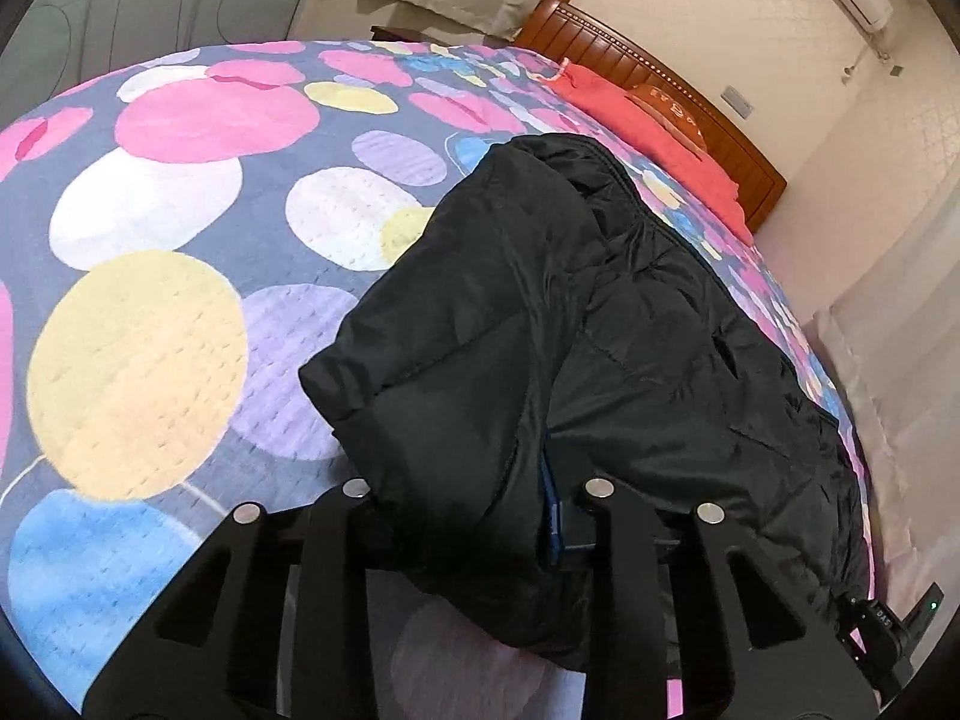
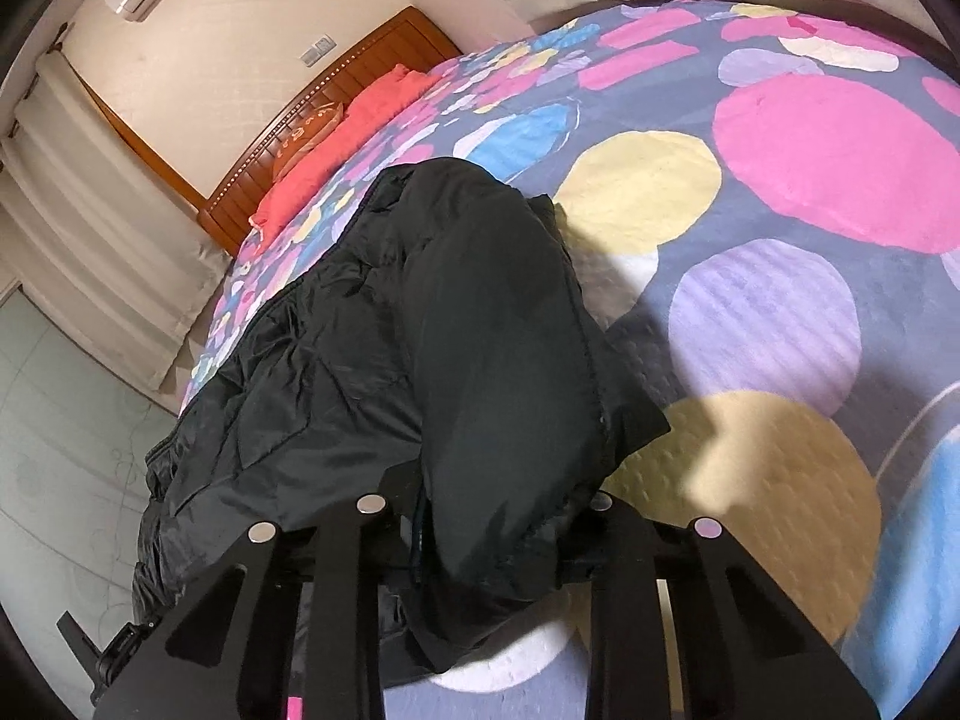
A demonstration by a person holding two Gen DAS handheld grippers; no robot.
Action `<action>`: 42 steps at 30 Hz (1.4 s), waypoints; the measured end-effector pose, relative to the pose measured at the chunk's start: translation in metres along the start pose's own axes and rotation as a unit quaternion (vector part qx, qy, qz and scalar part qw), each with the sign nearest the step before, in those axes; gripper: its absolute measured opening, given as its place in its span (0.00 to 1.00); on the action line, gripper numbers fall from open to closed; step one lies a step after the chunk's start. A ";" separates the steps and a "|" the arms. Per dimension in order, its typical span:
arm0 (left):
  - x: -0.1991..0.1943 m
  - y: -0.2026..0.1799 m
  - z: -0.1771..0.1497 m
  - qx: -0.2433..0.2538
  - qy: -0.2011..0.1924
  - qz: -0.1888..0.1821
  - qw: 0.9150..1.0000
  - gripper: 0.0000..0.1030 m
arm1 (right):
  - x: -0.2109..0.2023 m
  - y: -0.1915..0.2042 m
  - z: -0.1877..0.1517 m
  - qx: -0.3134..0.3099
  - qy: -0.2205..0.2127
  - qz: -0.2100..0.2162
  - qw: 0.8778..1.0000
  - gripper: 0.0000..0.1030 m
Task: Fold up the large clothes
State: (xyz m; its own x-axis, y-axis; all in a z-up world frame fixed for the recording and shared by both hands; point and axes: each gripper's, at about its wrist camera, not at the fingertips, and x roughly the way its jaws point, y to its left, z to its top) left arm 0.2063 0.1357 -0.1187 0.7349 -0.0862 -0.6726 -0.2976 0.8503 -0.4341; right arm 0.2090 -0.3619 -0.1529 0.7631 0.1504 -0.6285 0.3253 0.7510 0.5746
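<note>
Quilted cotton, dotted in pink, yellow, lilac and blue: bedspread (image 1: pixel 144 354) covering the whole bed, wooden headboard (image 1: pixel 672 90) and red pillow (image 1: pixel 654 120) at the far end. Lying on it near one long edge, black padded jacket (image 1: pixel 630 348), shiny nylon shell, stitched in puffy panels, one flap or sleeve already doubled over the body.

Probably light for its bulk, soft, springy with trapped air, so likely to puff back up after pressing. Slick shell, so likely to slide over itself and out of a shallow pinch. Not fragile. Best taken deep at a hem, cuff or seam, several layers together, rather than on a smooth panel.

Left gripper (image 1: pixel 480 516): jaws drawn narrow, closed on a thick bunch of the jacket's near edge, blue lining strip showing at the pinch. Right gripper (image 2: pixel 486 516): likewise narrow, clamped on the same near fold seen from the other side, fabric bulging out above and below the fingers. Both holds close together on the near end, ready for carrying that end over.
</note>
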 end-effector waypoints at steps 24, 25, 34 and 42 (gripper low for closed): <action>-0.057 0.023 -0.037 0.033 0.009 0.025 0.999 0.28 | -0.050 -0.023 -0.030 -0.015 0.015 -0.002 1.000 0.26; -0.060 0.025 -0.039 0.033 0.010 0.024 0.999 0.28 | -0.053 -0.024 -0.032 -0.015 0.016 -0.002 1.000 0.26; -0.087 0.039 -0.050 0.027 0.021 0.013 0.999 0.28 | -0.075 -0.037 -0.045 -0.012 0.031 0.008 0.999 0.26; -0.109 0.048 -0.060 0.031 0.026 0.007 0.999 0.28 | -0.095 -0.047 -0.060 -0.017 0.043 0.010 0.999 0.26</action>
State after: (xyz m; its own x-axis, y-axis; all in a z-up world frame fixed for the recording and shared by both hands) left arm 0.0750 0.1551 -0.1023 0.6978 -0.1001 -0.7093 -0.2678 0.8819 -0.3879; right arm 0.0874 -0.3726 -0.1516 0.7187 0.2190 -0.6600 0.2893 0.7689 0.5702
